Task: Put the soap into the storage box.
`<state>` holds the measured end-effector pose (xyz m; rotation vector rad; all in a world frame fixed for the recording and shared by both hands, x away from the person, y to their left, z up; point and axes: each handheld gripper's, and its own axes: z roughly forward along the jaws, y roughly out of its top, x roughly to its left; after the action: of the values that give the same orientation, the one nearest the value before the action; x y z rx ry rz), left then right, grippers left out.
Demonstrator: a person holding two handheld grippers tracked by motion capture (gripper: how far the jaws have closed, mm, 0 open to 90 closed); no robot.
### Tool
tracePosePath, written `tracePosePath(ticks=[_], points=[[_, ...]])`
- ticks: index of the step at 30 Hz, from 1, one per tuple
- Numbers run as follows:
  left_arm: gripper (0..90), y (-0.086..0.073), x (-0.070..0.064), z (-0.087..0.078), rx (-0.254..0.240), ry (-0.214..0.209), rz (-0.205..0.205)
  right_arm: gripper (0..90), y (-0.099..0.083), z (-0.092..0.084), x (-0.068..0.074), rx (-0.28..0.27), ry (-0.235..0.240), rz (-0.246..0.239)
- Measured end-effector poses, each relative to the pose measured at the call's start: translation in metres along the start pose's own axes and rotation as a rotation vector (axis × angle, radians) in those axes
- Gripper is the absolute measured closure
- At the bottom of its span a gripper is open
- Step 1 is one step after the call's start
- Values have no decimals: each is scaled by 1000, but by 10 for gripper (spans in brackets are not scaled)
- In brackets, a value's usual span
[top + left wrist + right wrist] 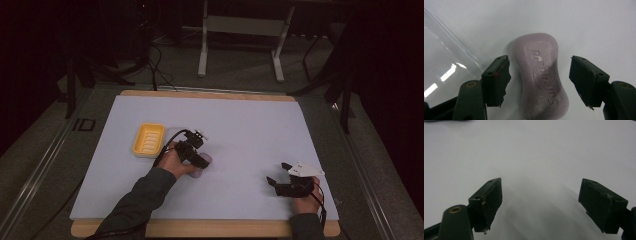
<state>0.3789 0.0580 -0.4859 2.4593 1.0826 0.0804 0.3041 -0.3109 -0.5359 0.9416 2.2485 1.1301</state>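
The right tool [278,174] sits near the front edge of the table [250,125], held in the person's right hand [306,201], its jaws spread wide over bare white surface with nothing between them. Farther in and to the left, the left tool [204,161] is gripped by the left hand [172,161]; its jaws stand apart on either side of a mauve soap [541,75] lying flat on the table, and neither pad touches it. Raised lettering runs along the soap's top, but I cannot read it with confidence. Just beyond the left hand lies a yellow dish [148,140] with a ribbed floor, holding nothing that can be seen.
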Motion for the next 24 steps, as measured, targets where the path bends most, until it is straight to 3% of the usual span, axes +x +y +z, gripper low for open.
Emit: tracePosePath(ticks=[12, 24], points=[[323, 3, -2, 15, 58, 18, -6, 189, 0, 0, 0, 0, 2, 0], [358, 10, 3, 18, 136, 20, 42, 187, 0, 0, 0, -2, 2, 0]])
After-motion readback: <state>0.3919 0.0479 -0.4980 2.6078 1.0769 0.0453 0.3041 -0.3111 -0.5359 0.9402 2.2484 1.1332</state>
